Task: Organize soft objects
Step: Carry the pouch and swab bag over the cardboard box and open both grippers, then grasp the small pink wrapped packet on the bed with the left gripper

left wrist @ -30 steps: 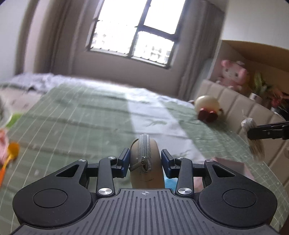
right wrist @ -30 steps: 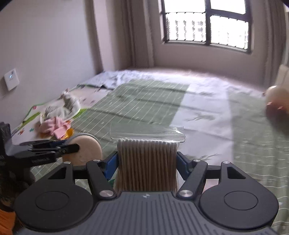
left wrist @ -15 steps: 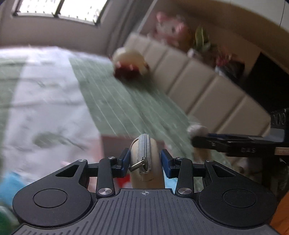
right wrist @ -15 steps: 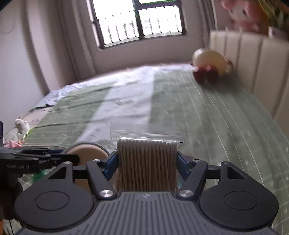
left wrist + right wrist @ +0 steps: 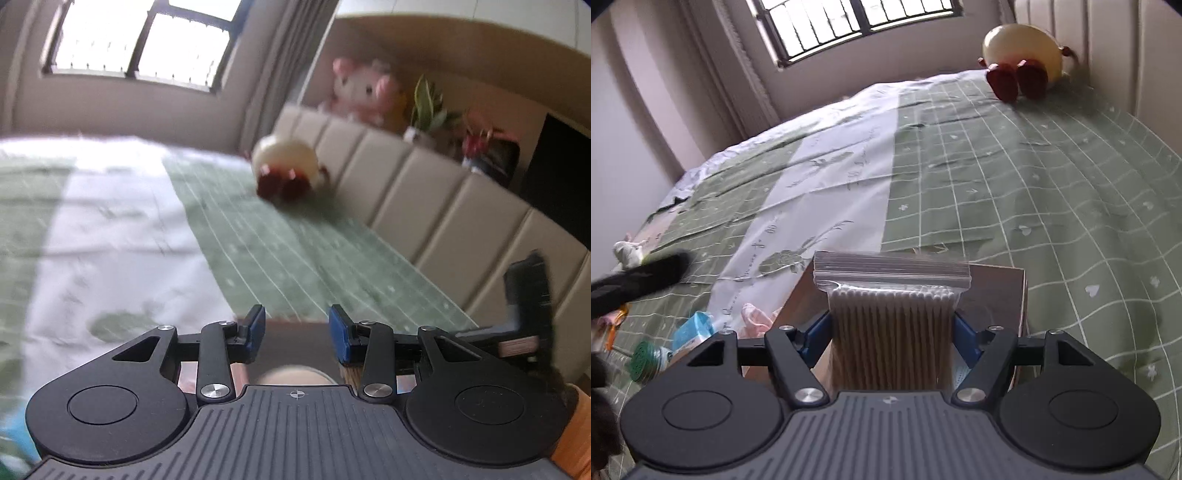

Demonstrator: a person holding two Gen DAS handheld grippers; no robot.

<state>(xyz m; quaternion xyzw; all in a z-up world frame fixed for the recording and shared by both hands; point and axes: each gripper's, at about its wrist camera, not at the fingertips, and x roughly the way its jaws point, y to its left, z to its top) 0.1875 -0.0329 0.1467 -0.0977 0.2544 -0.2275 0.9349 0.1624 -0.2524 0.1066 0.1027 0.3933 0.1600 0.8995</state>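
One bag of cotton swabs [image 5: 892, 334], one brown box [image 5: 993, 295], two plush toys [image 5: 286, 166] [image 5: 364, 88].

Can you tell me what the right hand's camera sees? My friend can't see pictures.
The right gripper holds a clear bag of cotton swabs above a brown box on a green checked bed. A round plush toy sits far off.

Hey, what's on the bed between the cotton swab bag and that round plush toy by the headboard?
Only the open box under the bag, then bare bedspread up to the toy, in the right wrist view.
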